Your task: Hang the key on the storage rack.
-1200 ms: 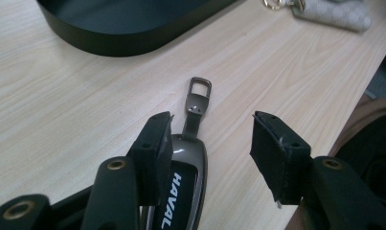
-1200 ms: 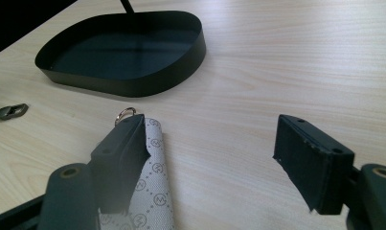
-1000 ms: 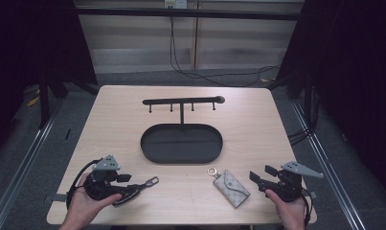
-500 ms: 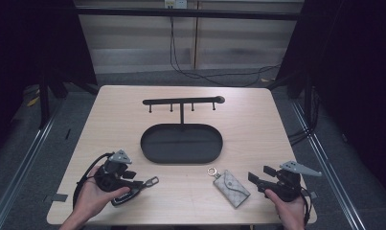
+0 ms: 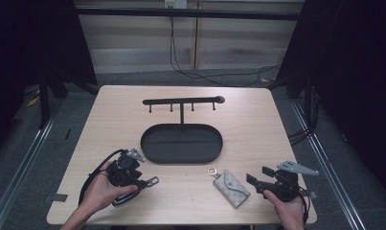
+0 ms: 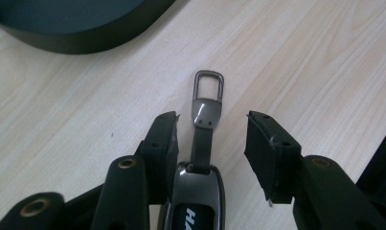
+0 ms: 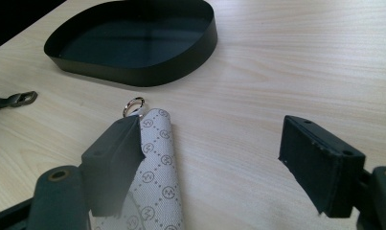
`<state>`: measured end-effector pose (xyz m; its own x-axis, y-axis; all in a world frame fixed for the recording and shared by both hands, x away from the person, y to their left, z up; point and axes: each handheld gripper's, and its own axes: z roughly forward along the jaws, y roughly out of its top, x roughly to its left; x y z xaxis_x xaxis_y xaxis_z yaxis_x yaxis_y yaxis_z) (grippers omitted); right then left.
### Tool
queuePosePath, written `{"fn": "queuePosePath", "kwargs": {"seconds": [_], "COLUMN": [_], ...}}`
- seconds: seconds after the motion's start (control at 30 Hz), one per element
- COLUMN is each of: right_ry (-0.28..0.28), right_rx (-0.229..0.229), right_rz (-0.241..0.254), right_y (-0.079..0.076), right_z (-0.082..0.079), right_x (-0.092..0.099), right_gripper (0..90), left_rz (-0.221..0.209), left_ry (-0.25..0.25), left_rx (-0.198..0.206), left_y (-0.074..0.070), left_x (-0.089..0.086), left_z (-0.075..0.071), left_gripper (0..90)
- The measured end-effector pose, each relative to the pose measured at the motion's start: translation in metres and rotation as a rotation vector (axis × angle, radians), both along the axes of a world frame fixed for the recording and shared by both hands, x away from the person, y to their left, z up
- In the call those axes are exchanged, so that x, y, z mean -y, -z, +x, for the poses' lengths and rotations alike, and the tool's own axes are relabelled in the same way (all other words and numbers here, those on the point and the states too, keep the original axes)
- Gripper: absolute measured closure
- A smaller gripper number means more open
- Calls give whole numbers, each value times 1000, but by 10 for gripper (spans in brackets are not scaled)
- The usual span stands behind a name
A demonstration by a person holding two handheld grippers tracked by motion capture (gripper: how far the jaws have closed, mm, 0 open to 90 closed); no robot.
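Note:
A dark key fob (image 6: 196, 191) with a strap and metal clasp (image 6: 208, 96) lies on the table near the front left. My left gripper (image 6: 212, 120) straddles it, and its jaws have closed a little. The left jaw is against the fob's side and the right jaw stands clear of it. From above, the left gripper (image 5: 139, 184) points right over the fob's clasp (image 5: 152, 181). A grey patterned key pouch (image 5: 232, 187) with a ring lies front right. My right gripper (image 5: 259, 175) is beside it. Its jaws have just been opening and stand wide apart (image 7: 212, 129), with the pouch (image 7: 159, 177) by the left jaw.
A black oval tray (image 5: 181, 160) sits mid-table, with a black hook rack (image 5: 181, 101) rising behind it. The tray wall (image 7: 133, 74) lies ahead of the right gripper and another stretch (image 6: 75, 38) lies ahead of the left one. Dark floor surrounds the table.
My left hand has slid right and a little toward the tray, bringing its jaws over the key fob. The fob and the pouch have stayed put. The right hand has kept its place.

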<state>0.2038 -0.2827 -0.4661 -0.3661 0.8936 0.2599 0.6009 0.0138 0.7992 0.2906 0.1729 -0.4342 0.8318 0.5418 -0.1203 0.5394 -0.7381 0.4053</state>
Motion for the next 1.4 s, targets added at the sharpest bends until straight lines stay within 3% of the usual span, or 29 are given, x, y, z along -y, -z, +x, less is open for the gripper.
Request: {"fn": "queuePosePath", "kwargs": {"seconds": [0.17, 0.33, 0.6, 0.63, 0.8, 1.0, 1.4], "right_ry": [0, -1, 2, 2, -3, -5, -5], "right_rx": [-2, -3, -12, -13, -16, -18, -19], "right_rz": [-1, -3, 0, -1, 0, 0, 12], "right_y": [0, 0, 1, 1, 1, 1, 1], "right_z": [0, 0, 0, 0, 0, 0, 0], "right_x": [0, 0, 0, 0, -1, 0, 0], "right_gripper": [223, 223, 230, 230, 236, 237, 246], "left_rz": [18, 58, 88, 100, 156, 171, 215], "left_ry": [22, 60, 43, 59, 81, 106, 128], "left_rx": [4, -38, -81, -93, -94, -106, -90], "left_y": [-1, 4, 12, 15, 22, 27, 30], "left_x": [7, 15, 18, 20, 24, 30, 39], "left_z": [2, 7, 15, 17, 20, 20, 24], "left_gripper": [595, 615, 603, 612, 650, 665, 687]}}
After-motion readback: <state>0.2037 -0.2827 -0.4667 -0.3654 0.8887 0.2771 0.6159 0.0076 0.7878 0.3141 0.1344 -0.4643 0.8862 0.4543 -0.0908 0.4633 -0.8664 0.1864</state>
